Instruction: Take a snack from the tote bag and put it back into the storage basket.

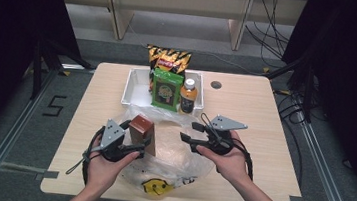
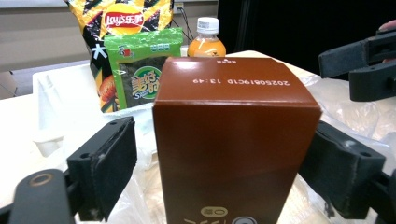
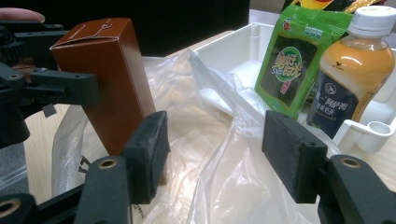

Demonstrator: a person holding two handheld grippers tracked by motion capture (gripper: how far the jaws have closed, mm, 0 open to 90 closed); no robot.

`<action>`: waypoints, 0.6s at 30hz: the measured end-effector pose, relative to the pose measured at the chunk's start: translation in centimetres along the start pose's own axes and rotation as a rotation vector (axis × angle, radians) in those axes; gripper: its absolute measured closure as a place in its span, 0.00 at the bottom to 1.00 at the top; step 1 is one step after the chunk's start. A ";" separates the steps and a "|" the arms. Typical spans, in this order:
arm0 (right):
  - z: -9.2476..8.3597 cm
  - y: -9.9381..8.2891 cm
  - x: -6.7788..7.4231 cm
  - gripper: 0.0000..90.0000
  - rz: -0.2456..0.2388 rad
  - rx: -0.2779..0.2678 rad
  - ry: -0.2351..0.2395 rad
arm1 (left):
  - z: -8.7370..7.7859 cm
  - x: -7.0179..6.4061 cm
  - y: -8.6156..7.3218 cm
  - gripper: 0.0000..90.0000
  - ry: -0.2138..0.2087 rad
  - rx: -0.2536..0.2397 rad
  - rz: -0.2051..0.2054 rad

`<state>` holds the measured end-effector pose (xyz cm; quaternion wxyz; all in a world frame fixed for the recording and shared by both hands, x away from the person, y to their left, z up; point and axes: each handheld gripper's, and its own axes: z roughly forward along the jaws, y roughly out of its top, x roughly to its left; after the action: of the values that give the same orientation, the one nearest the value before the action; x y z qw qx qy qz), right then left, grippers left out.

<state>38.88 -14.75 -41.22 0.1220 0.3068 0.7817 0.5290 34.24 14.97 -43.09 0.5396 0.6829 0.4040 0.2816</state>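
Note:
A brown carton [image 1: 141,132] stands upright on a clear plastic bag [image 1: 178,158] at the table's near middle. My left gripper [image 1: 141,143] has a jaw on each side of it. In the left gripper view the carton [image 2: 233,140] sits between the pads of the left gripper [image 2: 222,140]; a thin gap shows at the left pad [image 2: 112,163], so it is open. My right gripper [image 1: 189,132] hovers to the right of the carton over the bag, open. In the right gripper view a fold of the bag [image 3: 229,163] rises between the pads of the right gripper [image 3: 212,135], untouched.
A white bin [image 1: 135,83] at the table's far middle holds a green snack packet [image 1: 166,90], an orange drink bottle [image 1: 188,95] and a yellow-black chip bag [image 1: 168,58]. The bag has a yellow smiley print [image 1: 154,187] near the front edge. Bare tabletop [image 1: 265,119] lies to the right.

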 end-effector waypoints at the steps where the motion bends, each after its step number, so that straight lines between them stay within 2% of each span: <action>1: 0.0 0.0 -0.1 0.46 -0.011 0.000 -0.003 | 0.1 0.0 -0.1 0.17 -0.001 0.001 -0.005; 12: 0.0 -0.1 0.0 0.46 -0.004 0.009 -0.002 | 0.5 -0.5 -0.4 0.15 0.004 0.001 0.005; 15: 0.2 -0.1 -0.2 0.46 -0.022 0.003 0.005 | 0.6 -0.6 -0.3 0.15 0.006 0.002 0.011; 18: 0.2 -0.1 -0.1 0.46 -0.008 -0.009 -0.002 | 0.8 -0.5 -0.3 0.15 0.008 0.007 0.013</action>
<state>39.04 -14.67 -41.41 0.1260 0.3037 0.7805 0.5317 34.50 14.16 -43.57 0.5338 0.6863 0.4027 0.2864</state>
